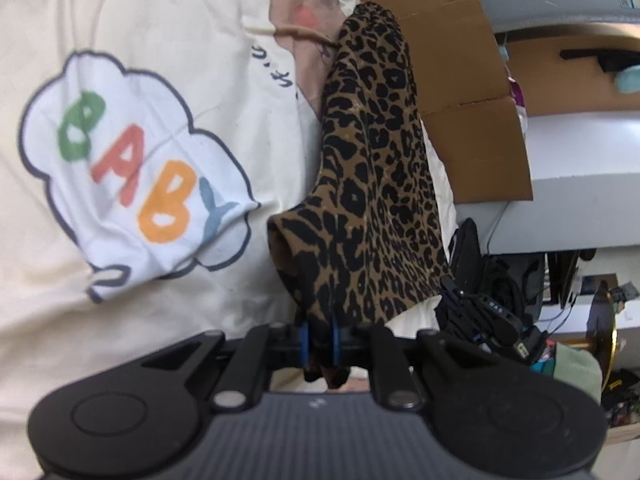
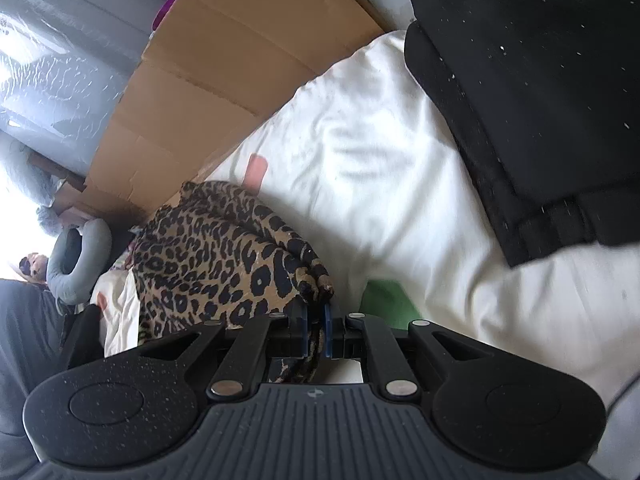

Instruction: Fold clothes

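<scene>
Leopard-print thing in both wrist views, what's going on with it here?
A person is folding a leopard-print garment on a cream bedspread printed with BABY. The left gripper and right gripper are each clamped on an edge of it. A folded black garment lies nearby, and cardboard stands at the bed's side.

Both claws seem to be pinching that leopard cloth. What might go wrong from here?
1. The left gripper and right gripper each pinch only an edge of the leopard-print garment, so it may slip free.
2. The garment hangs bunched and may fold crooked.
3. The cardboard stands close beside it and might snag the fabric.
</scene>
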Tool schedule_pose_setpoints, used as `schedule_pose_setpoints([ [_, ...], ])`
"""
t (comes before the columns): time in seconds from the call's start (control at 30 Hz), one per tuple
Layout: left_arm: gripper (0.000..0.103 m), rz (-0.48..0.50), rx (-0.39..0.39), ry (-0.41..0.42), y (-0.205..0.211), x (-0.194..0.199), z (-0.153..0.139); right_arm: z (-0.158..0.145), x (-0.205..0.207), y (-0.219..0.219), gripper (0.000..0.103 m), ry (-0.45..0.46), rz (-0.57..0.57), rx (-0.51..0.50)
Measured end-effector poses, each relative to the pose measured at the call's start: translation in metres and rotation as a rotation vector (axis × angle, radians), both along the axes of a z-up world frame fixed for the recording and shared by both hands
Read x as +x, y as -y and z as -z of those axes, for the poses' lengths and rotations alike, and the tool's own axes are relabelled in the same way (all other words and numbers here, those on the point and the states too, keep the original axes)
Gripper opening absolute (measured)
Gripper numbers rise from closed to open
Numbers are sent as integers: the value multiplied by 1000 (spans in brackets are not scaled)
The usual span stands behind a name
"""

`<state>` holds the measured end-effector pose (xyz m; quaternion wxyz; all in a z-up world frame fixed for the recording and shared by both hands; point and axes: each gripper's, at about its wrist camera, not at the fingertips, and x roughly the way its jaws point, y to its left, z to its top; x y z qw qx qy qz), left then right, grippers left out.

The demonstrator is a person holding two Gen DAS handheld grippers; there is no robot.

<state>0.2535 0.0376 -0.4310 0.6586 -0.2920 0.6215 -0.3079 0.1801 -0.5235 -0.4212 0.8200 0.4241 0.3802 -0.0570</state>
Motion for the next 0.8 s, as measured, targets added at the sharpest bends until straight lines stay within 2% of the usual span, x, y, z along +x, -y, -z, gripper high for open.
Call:
schedule_pose_setpoints([
  [0.43, 10, 123, 111, 15, -22, -2, -33, -20, -56, -29, 5, -36, -6, 80],
  [0.67, 10, 180, 185, 0, -32, -13, -39, -19, -90, -40, 5, -90, -9, 167],
  [0.8, 10, 202, 201, -11, -37, -16, -41, -24, -100, -44, 5, -127, -58, 176],
])
